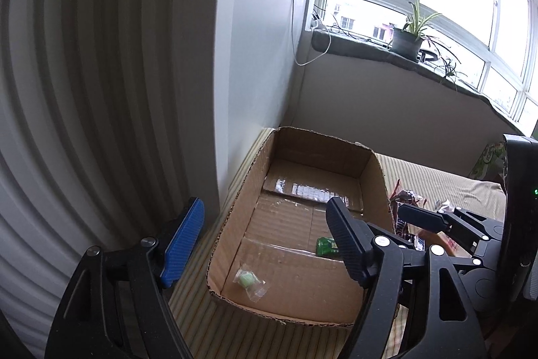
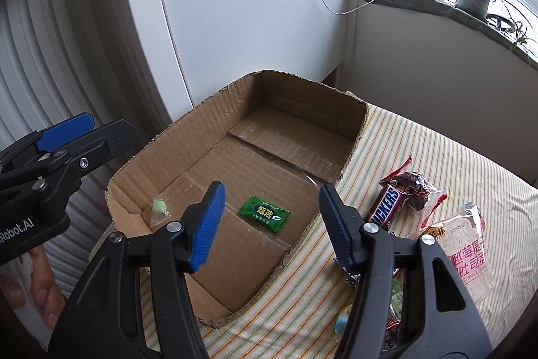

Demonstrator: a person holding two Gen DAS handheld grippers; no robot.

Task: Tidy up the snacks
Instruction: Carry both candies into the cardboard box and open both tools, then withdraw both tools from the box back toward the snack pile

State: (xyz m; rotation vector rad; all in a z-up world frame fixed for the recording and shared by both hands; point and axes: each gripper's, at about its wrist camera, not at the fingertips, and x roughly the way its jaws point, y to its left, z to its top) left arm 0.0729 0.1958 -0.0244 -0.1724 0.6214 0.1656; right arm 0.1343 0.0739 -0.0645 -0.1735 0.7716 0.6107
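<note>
An open cardboard box [image 2: 339,120] [image 1: 232,224] lies on a striped cloth. Inside it lie a green candy packet [image 2: 264,213] [image 1: 325,246] and a small clear-wrapped pale green sweet [image 2: 159,208] [image 1: 247,280]. To the right of the box lie a Snickers bar [image 2: 386,204], a red-wrapped dark snack [image 2: 415,184] and a clear toast packet [image 2: 465,244]. My right gripper [image 2: 272,224] is open and empty above the box's near right part. My left gripper [image 1: 265,241] is open and empty over the box's near left edge; it also shows in the right wrist view [image 2: 77,130].
A white wall and ribbed panel [image 1: 84,90] stand left of the box. A window sill with a potted plant [image 1: 408,37] and cables runs behind. More wrapped snacks [image 2: 393,308] lie under my right gripper. A green patterned bag [image 1: 487,162] sits at far right.
</note>
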